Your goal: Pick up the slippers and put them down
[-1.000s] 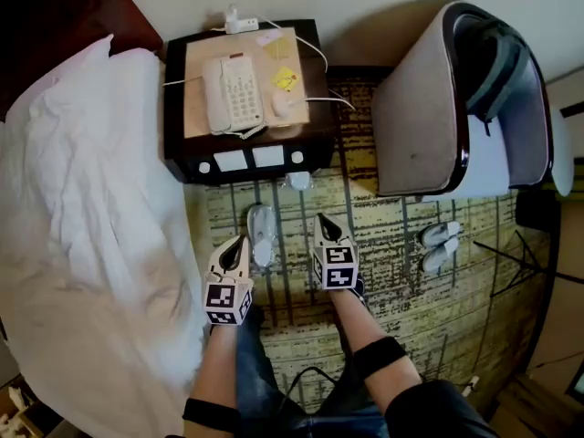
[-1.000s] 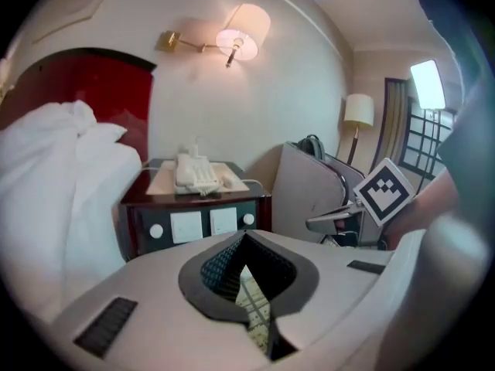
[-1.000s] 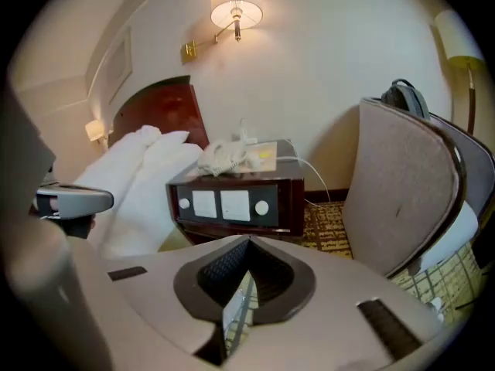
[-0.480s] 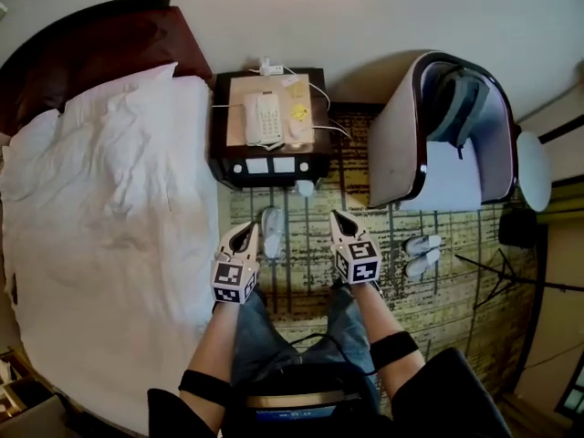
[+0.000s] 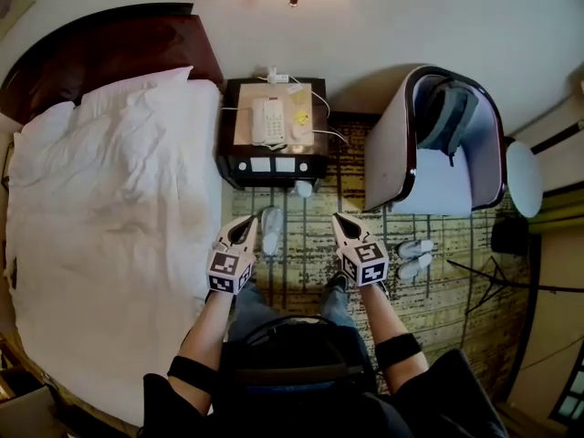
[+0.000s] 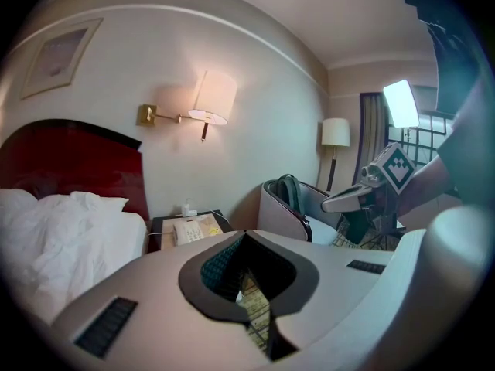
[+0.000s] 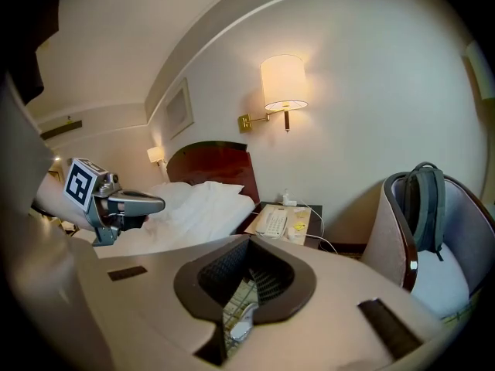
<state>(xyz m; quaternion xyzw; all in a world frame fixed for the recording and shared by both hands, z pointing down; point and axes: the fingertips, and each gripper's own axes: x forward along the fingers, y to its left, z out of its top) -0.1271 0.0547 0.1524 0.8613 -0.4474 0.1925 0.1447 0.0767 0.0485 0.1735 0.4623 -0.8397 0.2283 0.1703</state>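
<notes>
- Both grippers are empty. The left gripper (image 5: pixel 243 226) and the right gripper (image 5: pixel 343 224) each have their jaws pressed together with nothing between them. They are held side by side, well above the carpet (image 5: pixel 301 254).
- One white slipper (image 5: pixel 270 230) lies on the carpet in front of the nightstand (image 5: pixel 274 164). In the head view it sits between the two grippers, nearer the left one. A pair (image 5: pixel 415 255) lies further right, near the chair (image 5: pixel 401 153).
- The step in hand looks like the reach for a slipper, so the jaws need opening first (closed tips would only push it along the carpet).
- For the lone slipper the left gripper seems the better choice. It should come down steeply and take the upper band or the rim, not the flat sole.
- The right gripper view shows what looks like that slipper (image 7: pixel 241 325) through the gap under its jaws, so either hand could line up on it. Choose one and keep the other clear.
- Soft, light footwear will likely sag, so grip near the middle. Mind the edge of the bed (image 5: pixel 109 226), just beside the left arm.
</notes>
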